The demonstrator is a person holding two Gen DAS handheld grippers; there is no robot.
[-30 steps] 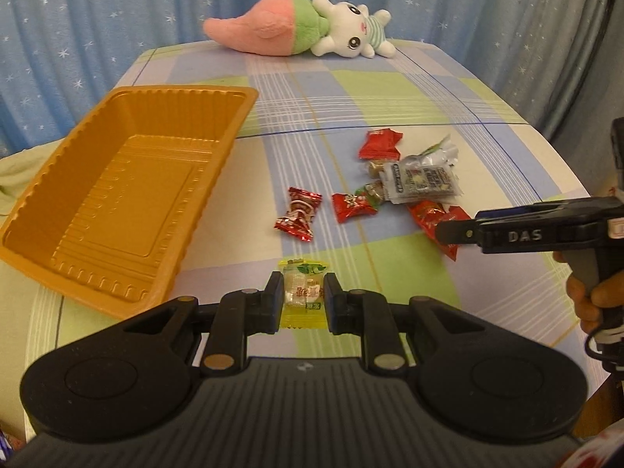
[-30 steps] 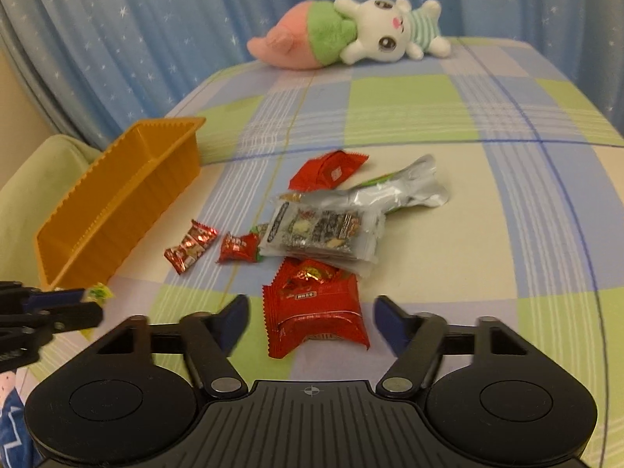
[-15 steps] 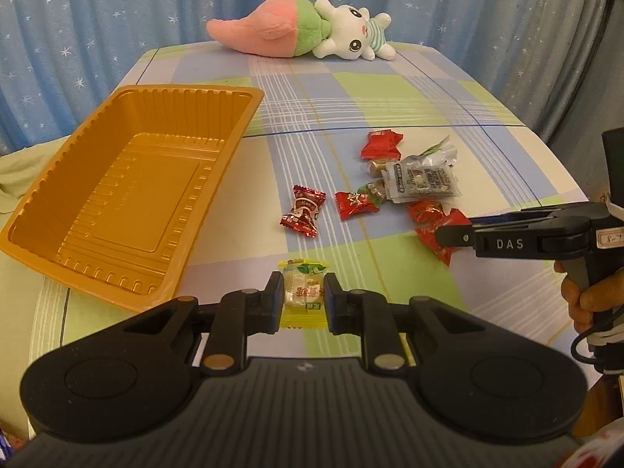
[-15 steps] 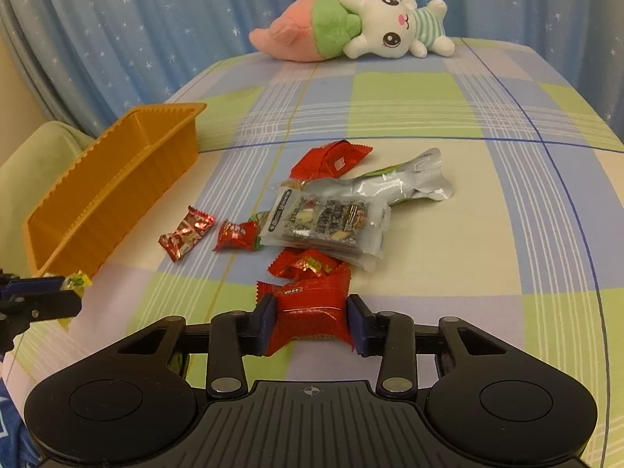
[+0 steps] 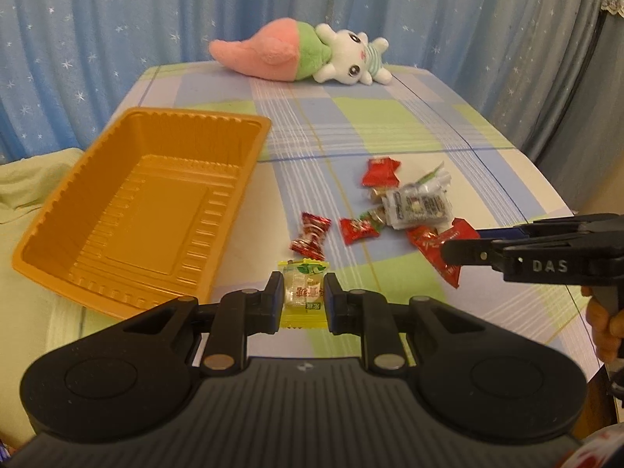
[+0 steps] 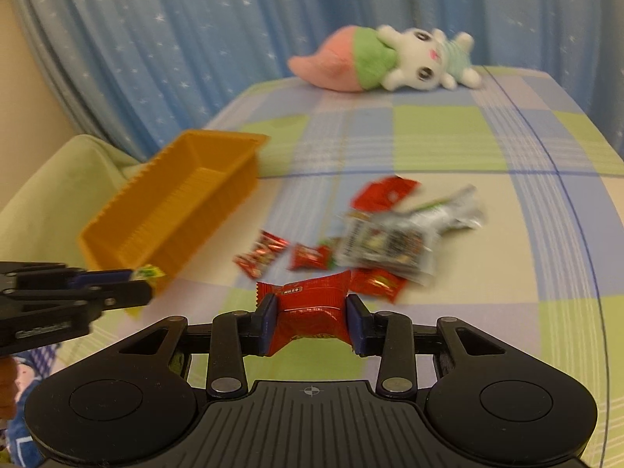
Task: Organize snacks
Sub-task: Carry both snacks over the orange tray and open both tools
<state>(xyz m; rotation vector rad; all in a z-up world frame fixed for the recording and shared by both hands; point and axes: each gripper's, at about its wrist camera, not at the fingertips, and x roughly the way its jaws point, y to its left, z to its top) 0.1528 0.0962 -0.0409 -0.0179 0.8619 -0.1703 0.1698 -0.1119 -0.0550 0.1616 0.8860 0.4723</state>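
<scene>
My left gripper (image 5: 303,299) is shut on a small yellow and clear candy packet (image 5: 303,292), held just above the table near the front. Left of it sits an empty orange tray (image 5: 136,210). My right gripper (image 6: 312,321) is shut on a red snack packet (image 6: 310,312), lifted off the cloth; the same gripper shows from the side in the left wrist view (image 5: 462,247). On the table lie a twisted red candy (image 5: 311,234), a red candy (image 5: 358,230), a red packet (image 5: 380,171), a clear printed pouch (image 5: 419,204) and another red packet (image 6: 376,282).
A pink, green and white plush toy (image 5: 300,58) lies at the far end of the checked tablecloth (image 5: 351,124). Blue starred curtains (image 5: 117,39) hang behind. A pale green cushion (image 6: 58,187) sits beyond the tray's left side. A person's hand (image 5: 604,331) holds the right gripper.
My right gripper closed on the red snack packet and lifted it off the table. My left gripper, still holding the yellow candy packet, has risen a little.
</scene>
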